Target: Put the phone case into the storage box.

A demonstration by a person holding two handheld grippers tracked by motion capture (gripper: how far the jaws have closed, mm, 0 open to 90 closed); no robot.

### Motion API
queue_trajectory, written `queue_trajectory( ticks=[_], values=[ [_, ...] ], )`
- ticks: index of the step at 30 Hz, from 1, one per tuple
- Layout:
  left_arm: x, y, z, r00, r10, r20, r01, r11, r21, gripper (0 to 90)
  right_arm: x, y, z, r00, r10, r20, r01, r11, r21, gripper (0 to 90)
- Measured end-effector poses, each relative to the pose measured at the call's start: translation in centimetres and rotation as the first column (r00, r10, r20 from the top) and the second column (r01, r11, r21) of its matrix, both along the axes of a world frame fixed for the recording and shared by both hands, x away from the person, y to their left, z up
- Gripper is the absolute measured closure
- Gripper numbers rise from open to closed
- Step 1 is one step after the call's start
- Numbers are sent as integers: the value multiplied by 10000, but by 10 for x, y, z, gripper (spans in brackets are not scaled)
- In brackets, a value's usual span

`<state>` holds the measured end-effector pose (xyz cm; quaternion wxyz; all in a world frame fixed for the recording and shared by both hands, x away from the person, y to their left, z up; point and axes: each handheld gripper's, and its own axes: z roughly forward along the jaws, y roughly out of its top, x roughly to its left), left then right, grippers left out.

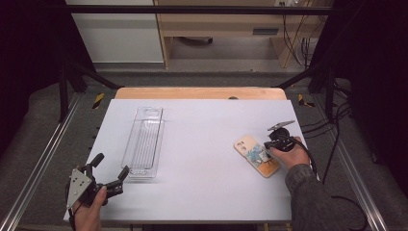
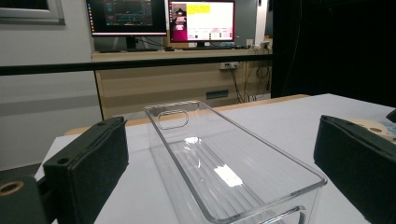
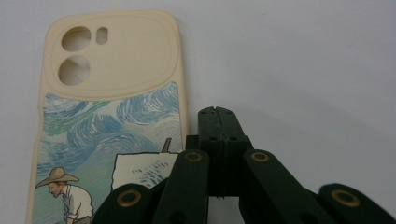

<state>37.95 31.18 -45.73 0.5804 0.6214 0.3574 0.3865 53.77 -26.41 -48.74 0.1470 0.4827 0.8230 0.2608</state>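
Observation:
A cream phone case (image 1: pixel 255 155) printed with a painted swirling sky and a figure in a hat lies flat at the right of the white table top (image 1: pixel 202 144). My right gripper (image 1: pixel 267 145) rests at the case's right edge. In the right gripper view its jaws (image 3: pixel 217 114) are pressed together with nothing between them, just beside the phone case (image 3: pixel 112 70). A long clear plastic tray (image 1: pixel 144 142) stands empty left of centre. My left gripper (image 1: pixel 111 166) is open at the near left, its jaws spread just short of the tray's near end (image 2: pixel 261 140).
Metal frame rails (image 1: pixel 43 159) run along both sides of the table, and cables (image 1: pixel 332 139) hang at the right. A wooden desk (image 2: pixel 187 79) with two monitors (image 2: pixel 201 21) stands beyond the far edge. White surface lies between the tray and the case.

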Motion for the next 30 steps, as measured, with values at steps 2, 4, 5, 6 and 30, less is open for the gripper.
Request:
queue_trajectory(
  ticks=[2,4,5,6,30],
  values=[
    [0,0,0,10000,-13,0,13,10000,8,28,0,1,-2,9999,95,-51,-95,10000,1,900],
    [0,-1,0,10000,-23,-3,23,10000,16,28,0,3,-3,9998,150,-109,-150,9999,-15,900],
    [0,-1,0,10000,-23,-3,23,10000,18,28,0,4,-4,9997,174,-143,-174,9998,24,900],
    [0,-1,0,10000,-21,-6,21,10000,26,29,0,5,-4,9998,172,-123,-172,9998,24,900],
    [-1,0,0,10000,24,-91,-24,10000,45,30,-33,82,0,9784,2067,-95,-2055,9760,727,900]
  ],
)
